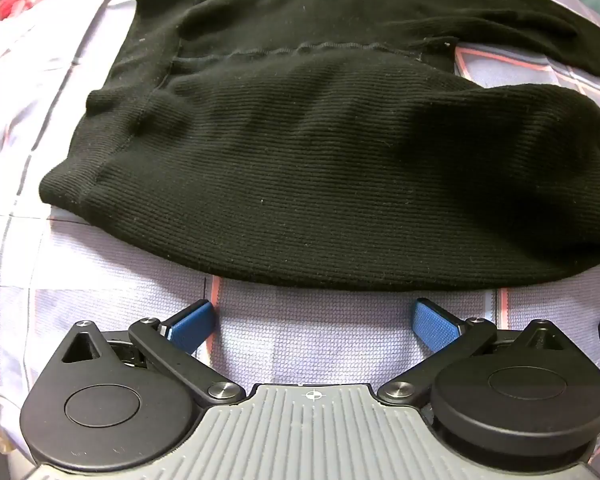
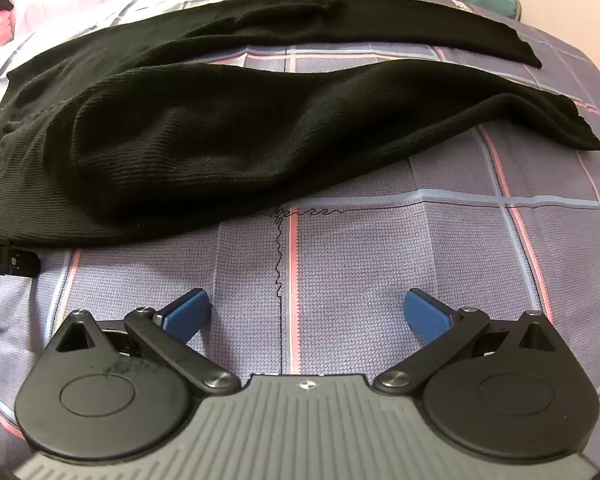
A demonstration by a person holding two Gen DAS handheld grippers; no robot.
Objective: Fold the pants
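Pants (image 1: 300, 168) just beyond open left claw (image 1: 316, 320)

black grippers (image 1: 314, 318), blue pads (image 2: 190, 310), ribbed grey bodies

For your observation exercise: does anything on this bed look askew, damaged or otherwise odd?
The black pants lie unevenly: the two legs splay apart, showing the plaid bedcover between them, and the near leg is rumpled. A wavy dark thread line on the cover looks like loose stitching.
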